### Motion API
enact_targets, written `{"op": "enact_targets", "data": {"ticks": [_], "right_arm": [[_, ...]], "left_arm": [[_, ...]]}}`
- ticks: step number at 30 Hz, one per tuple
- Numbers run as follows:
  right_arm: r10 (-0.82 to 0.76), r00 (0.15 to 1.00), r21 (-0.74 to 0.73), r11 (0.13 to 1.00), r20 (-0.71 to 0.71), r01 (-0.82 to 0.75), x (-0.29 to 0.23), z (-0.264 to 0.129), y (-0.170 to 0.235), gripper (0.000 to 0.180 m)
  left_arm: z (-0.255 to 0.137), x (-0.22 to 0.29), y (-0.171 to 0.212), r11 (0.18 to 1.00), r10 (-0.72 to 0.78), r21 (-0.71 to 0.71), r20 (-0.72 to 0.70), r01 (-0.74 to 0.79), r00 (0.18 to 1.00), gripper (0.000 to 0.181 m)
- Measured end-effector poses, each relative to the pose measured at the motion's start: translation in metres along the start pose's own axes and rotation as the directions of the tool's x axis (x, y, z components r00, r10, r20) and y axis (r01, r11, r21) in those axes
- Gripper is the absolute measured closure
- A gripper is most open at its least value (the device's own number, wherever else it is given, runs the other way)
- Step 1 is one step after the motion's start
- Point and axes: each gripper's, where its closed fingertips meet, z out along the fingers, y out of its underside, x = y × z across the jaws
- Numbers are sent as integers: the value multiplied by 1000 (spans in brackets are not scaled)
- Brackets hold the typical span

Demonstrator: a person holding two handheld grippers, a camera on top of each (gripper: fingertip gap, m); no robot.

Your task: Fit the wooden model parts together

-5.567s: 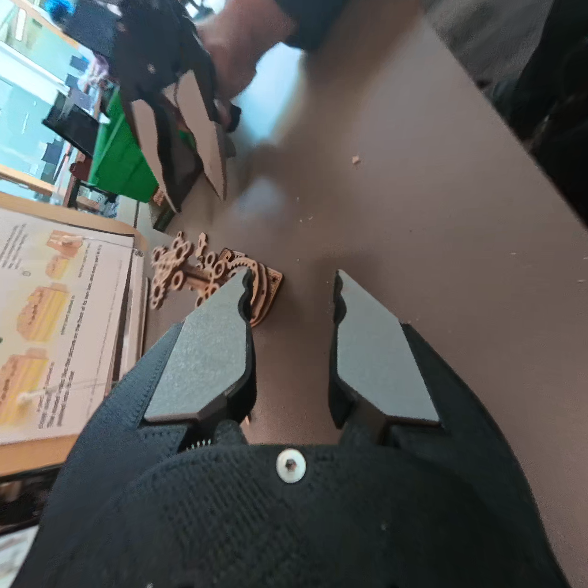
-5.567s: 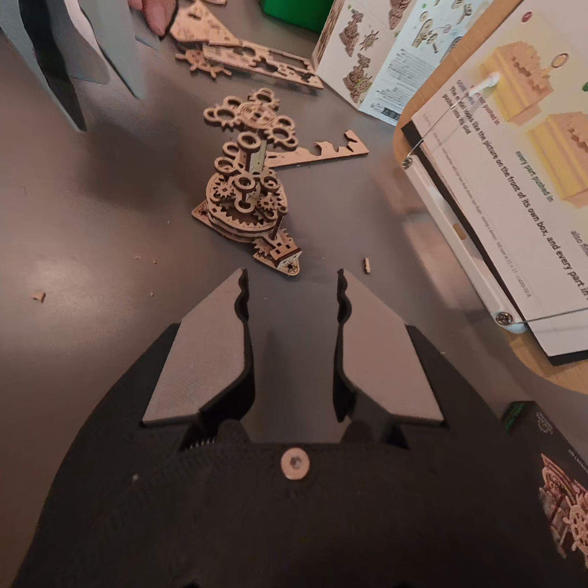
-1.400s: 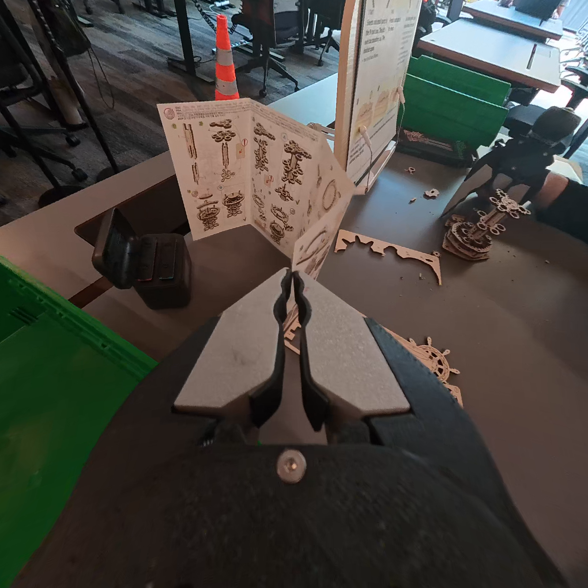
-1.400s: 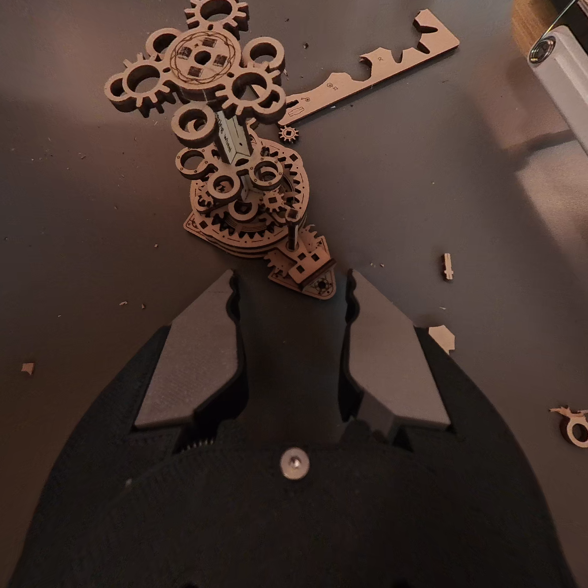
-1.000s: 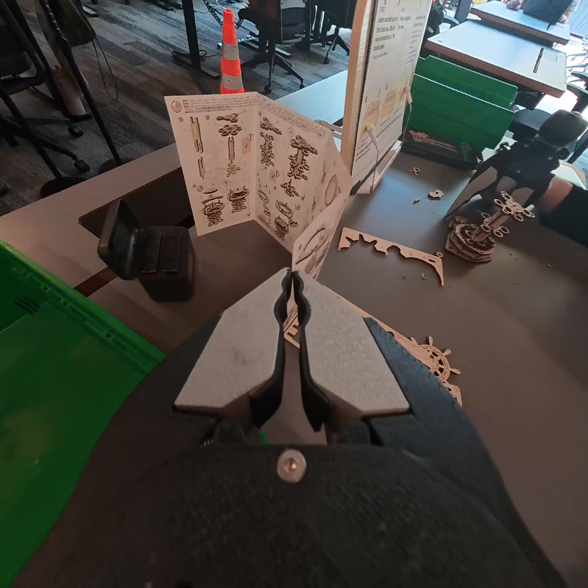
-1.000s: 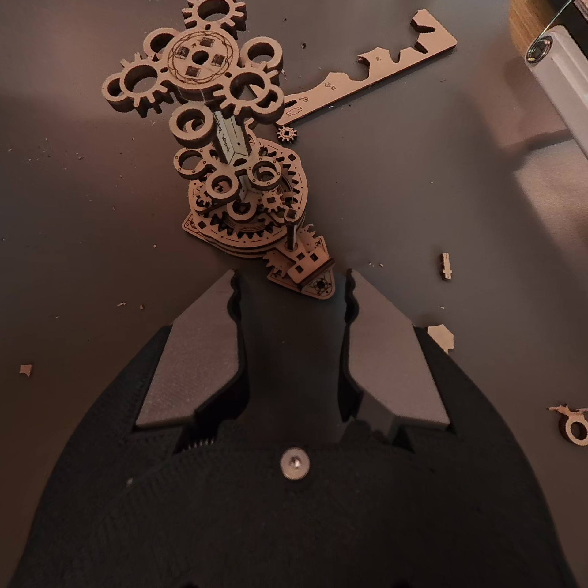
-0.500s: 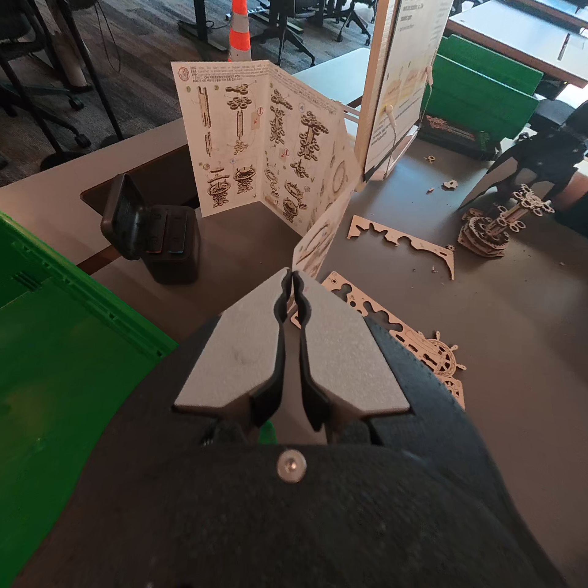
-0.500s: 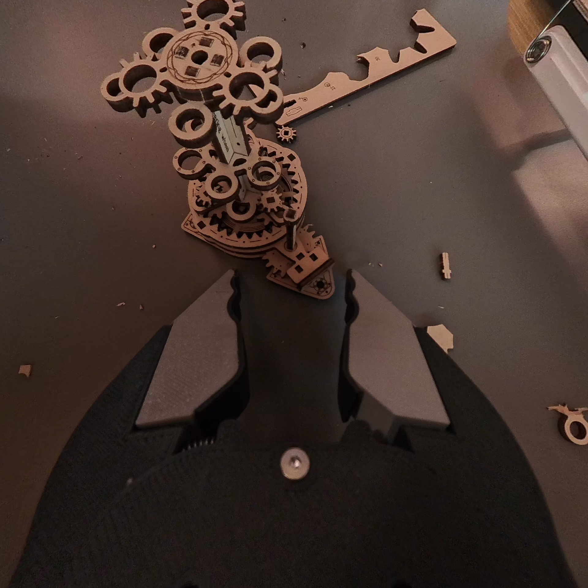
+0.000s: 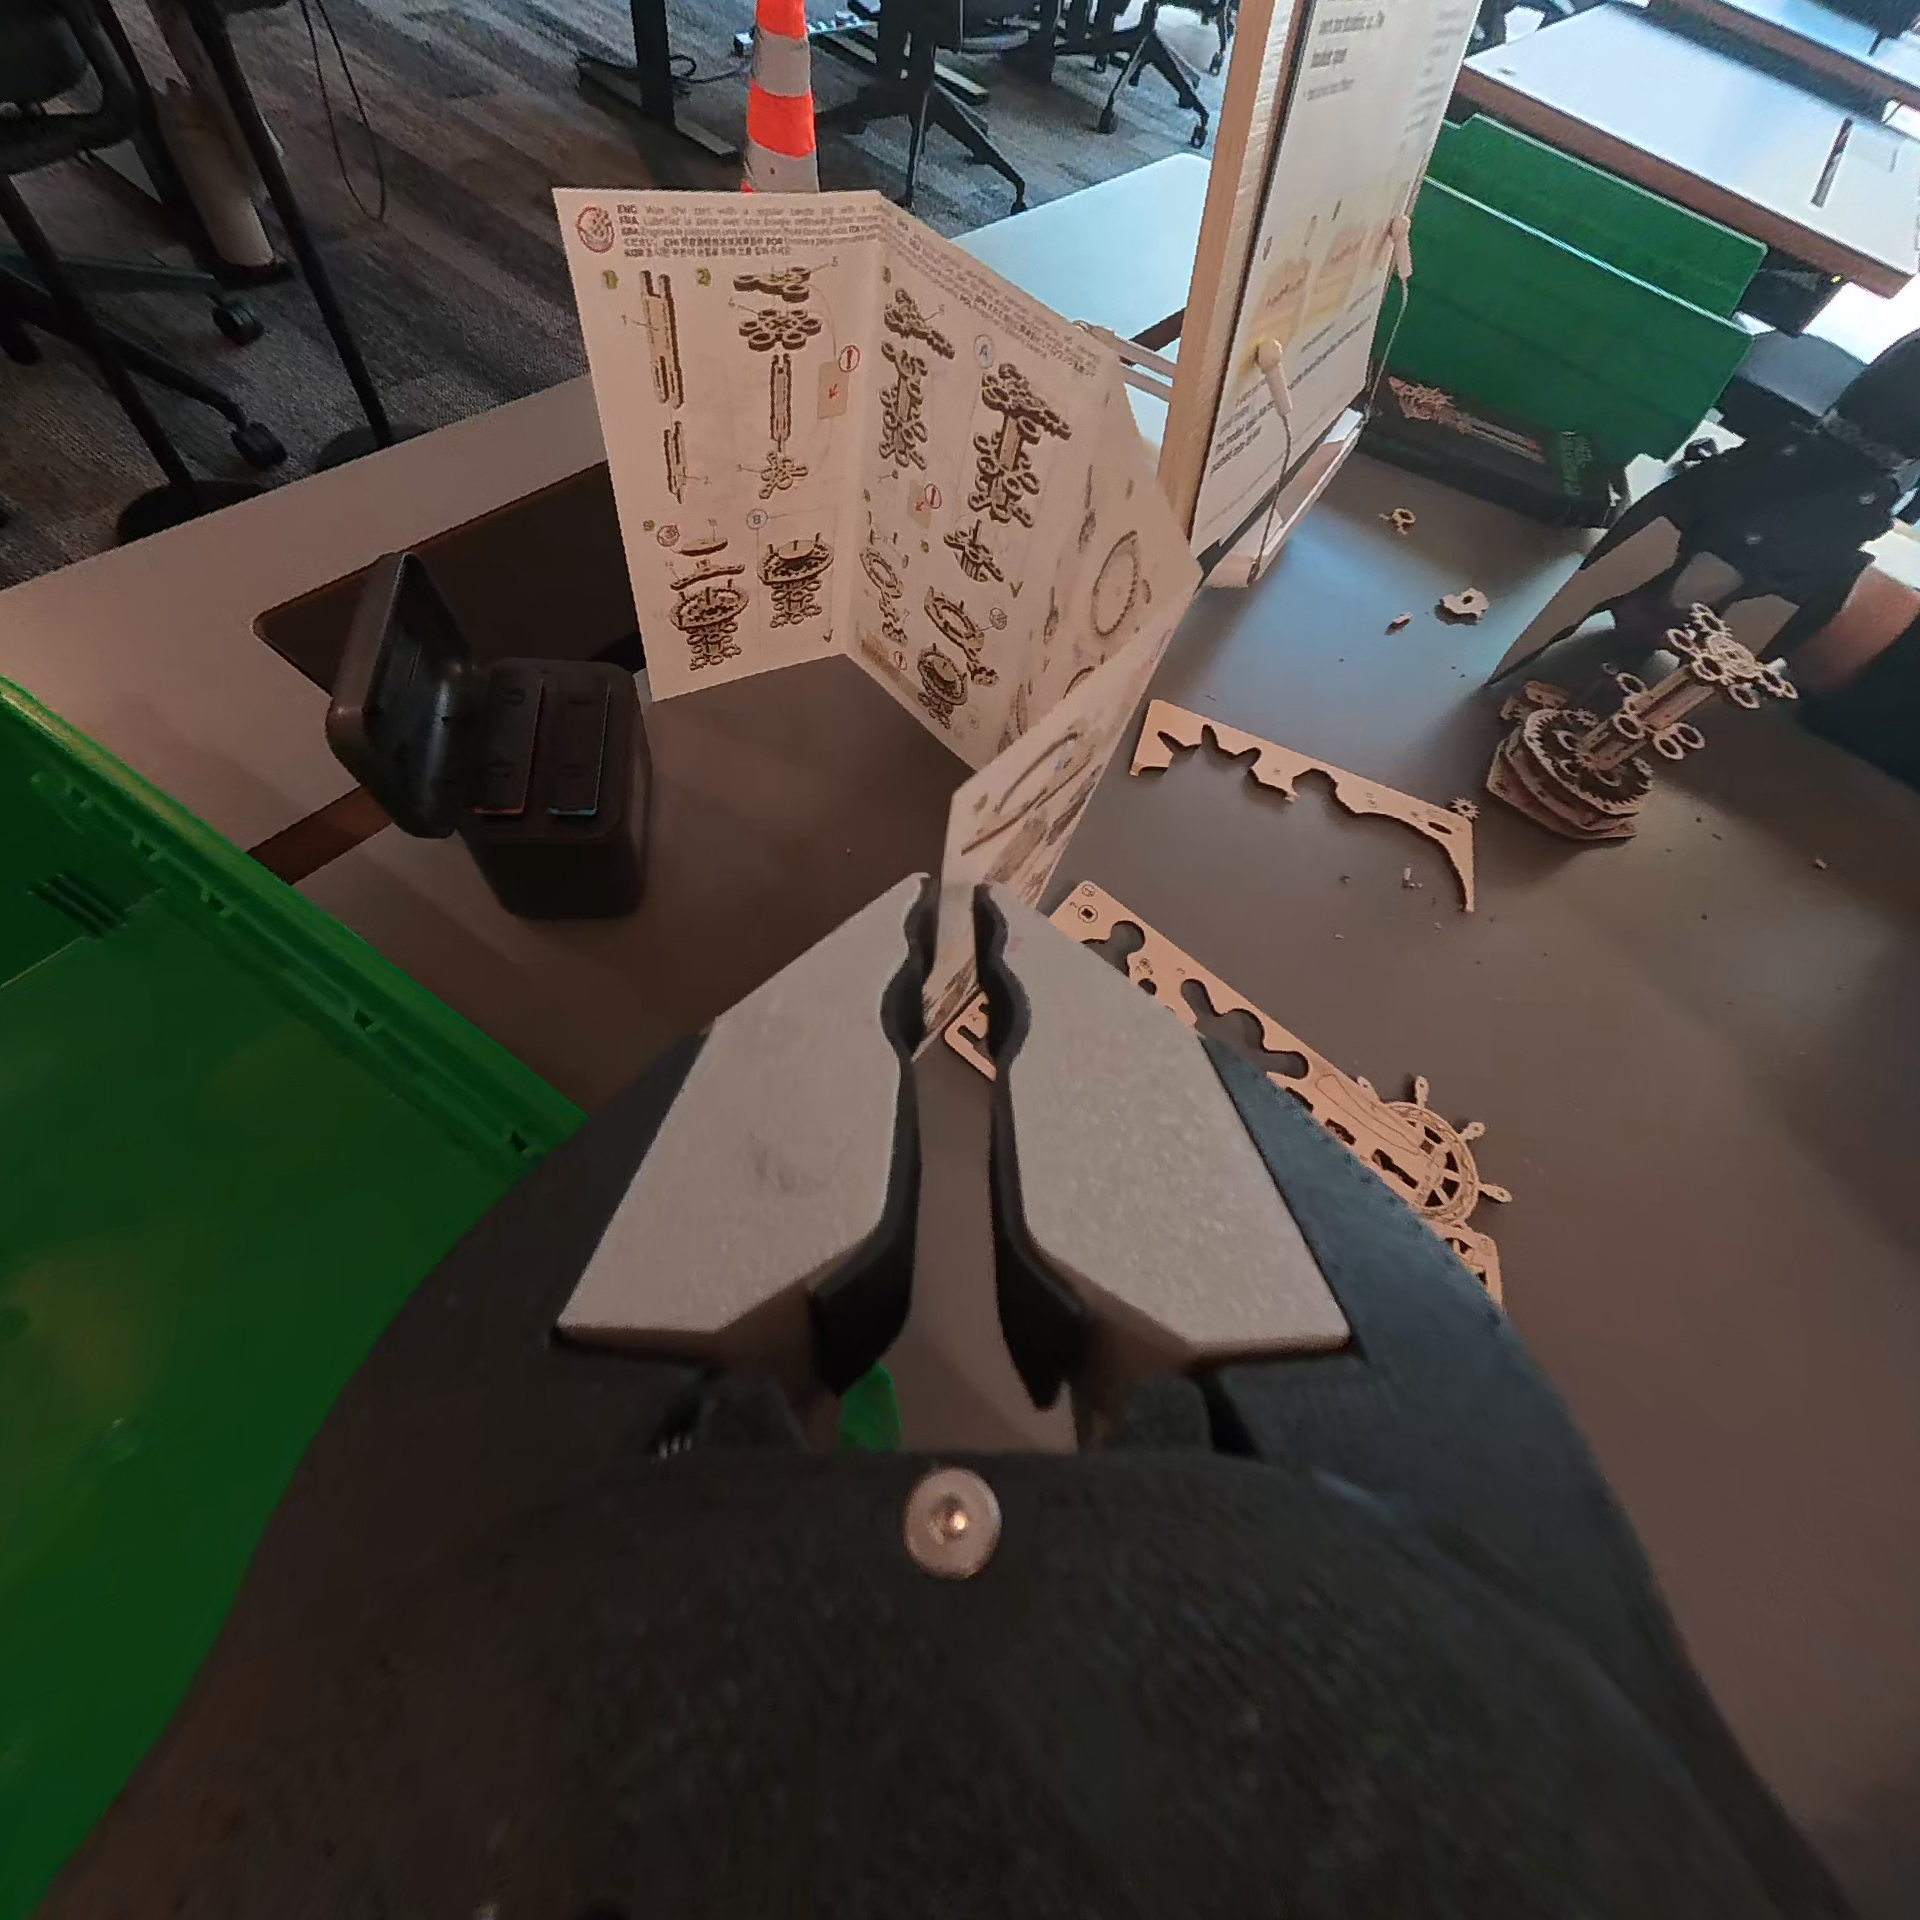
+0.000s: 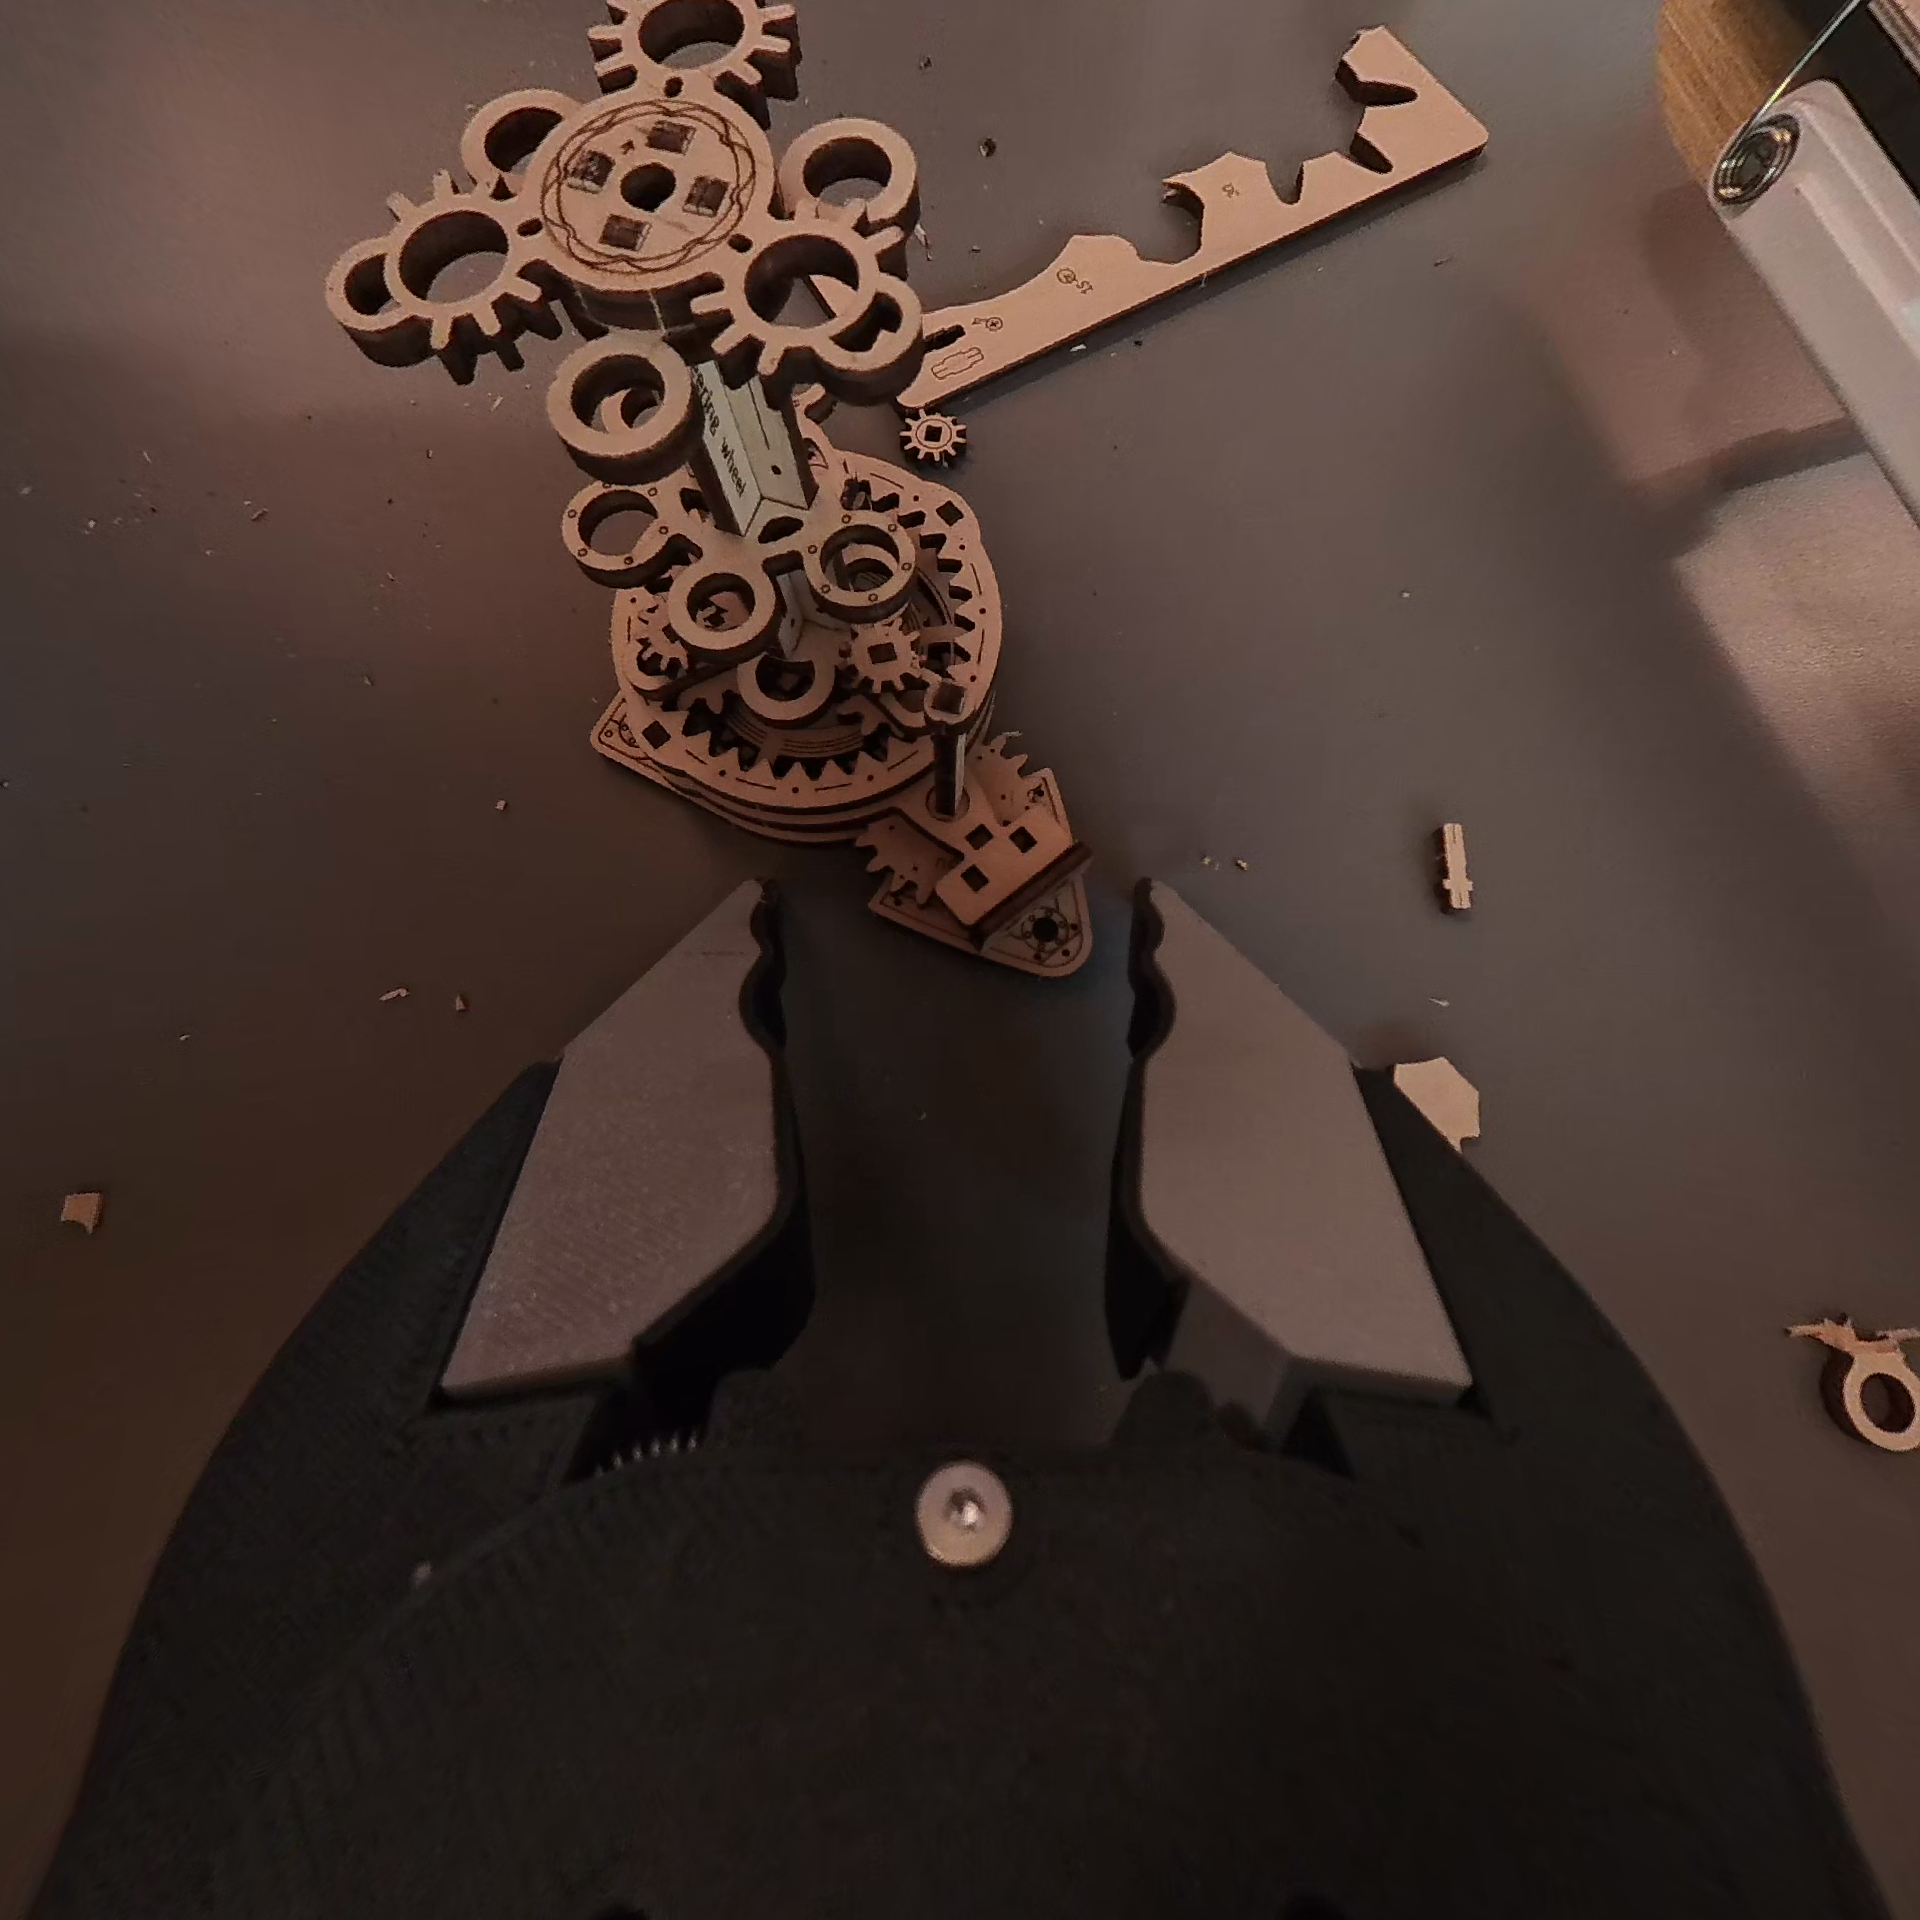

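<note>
The left gripper pinches the near corner of a folded, printed instruction sheet that stands on the grey table. Beside it lie a cut-out wooden sheet, a green bin and a black case.

The right gripper hangs spread and empty just above the wooden model; its shaft carries print. A wooden strip lies behind.
</note>
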Motion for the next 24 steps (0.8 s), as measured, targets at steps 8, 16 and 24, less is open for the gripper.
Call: {"op": "enact_targets", "data": {"ticks": [8,16,24], "right_arm": [[2,1000,0,1000,-8,-2,1,0,0,113],[-25,999,37,999,-35,27,1,-4,-5,110],[-40,999,1,999,30,40,-5,5,-5,101]], "left_arm": [[-9,-7,-6,999,-30,32,40,29,999,155],[-51,-15,-13,997,-50,75,218,35,975,139],[-63,33,-16,993,-35,120,204,11,978,132]]}}
